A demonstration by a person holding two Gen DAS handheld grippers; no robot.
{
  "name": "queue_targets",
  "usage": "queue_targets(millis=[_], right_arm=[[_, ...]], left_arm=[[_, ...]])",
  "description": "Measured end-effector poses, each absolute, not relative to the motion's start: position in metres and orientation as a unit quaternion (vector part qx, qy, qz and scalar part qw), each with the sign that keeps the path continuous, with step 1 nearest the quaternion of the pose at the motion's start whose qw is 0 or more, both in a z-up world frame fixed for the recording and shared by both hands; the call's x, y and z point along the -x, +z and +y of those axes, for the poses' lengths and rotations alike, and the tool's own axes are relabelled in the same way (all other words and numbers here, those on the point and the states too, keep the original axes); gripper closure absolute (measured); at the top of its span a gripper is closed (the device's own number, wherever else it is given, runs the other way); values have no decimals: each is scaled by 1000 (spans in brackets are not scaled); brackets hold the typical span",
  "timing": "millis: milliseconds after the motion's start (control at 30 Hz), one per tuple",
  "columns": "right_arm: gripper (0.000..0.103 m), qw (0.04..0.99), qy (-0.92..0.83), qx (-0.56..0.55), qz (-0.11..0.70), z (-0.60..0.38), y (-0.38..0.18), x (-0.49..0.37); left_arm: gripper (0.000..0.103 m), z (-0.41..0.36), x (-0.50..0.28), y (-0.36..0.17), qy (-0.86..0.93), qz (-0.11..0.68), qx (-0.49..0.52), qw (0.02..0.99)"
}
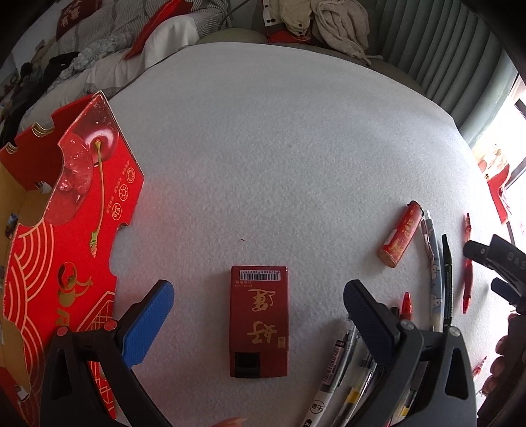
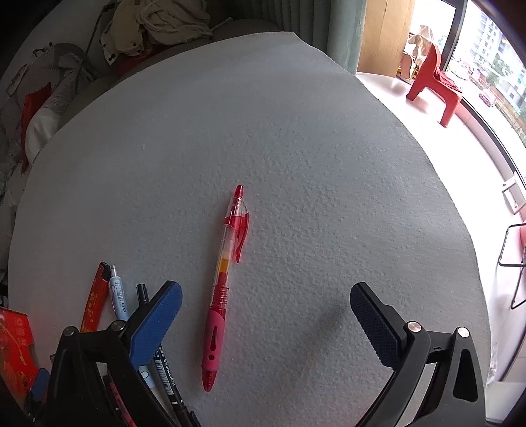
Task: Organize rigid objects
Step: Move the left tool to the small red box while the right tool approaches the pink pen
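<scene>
In the left wrist view my left gripper (image 1: pixel 258 295) is open and empty, its fingers either side of a flat red pack with gold characters (image 1: pixel 259 320) lying on the white foam table. A red lighter (image 1: pixel 399 238) and several pens (image 1: pixel 435 272) lie to its right. The red cherry-print cardboard box (image 1: pixel 65 236) stands open at the left. My right gripper shows at the right edge (image 1: pixel 499 266). In the right wrist view my right gripper (image 2: pixel 264 303) is open and empty, just above a red gel pen (image 2: pixel 223 285) lying lengthwise between its fingers.
The white foam sheet (image 2: pixel 296 147) covers the table. Clothes and bedding are piled behind it (image 1: pixel 328 23). A red plastic chair (image 2: pixel 434 82) stands by the window at the right. The lighter and pens also lie left of my right gripper (image 2: pixel 118 295).
</scene>
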State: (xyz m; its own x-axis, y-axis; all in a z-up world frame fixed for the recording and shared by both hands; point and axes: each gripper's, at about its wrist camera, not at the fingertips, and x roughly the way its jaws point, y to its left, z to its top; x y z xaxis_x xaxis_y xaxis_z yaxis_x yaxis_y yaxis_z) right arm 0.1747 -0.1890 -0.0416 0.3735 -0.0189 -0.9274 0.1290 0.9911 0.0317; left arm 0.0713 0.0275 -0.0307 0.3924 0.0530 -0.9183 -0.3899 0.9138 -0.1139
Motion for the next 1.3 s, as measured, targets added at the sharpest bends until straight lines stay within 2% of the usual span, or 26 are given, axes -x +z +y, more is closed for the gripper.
queue_targets(millis=[233, 1133, 1233, 1300], right_arm=[[0, 825, -57, -4, 563, -166, -45, -177], [1, 836, -32, 7, 548, -168, -41, -167], [10, 839, -19, 16, 544, -162, -38, -163], [23, 840, -7, 24, 542, -156, -36, -160]], left_arm=[[0, 29, -78, -37, 140, 542, 153, 814], [0, 14, -63, -42, 180, 514, 121, 830], [1, 14, -63, -42, 179, 515, 122, 829], [1, 17, -64, -42, 178, 518, 122, 828]])
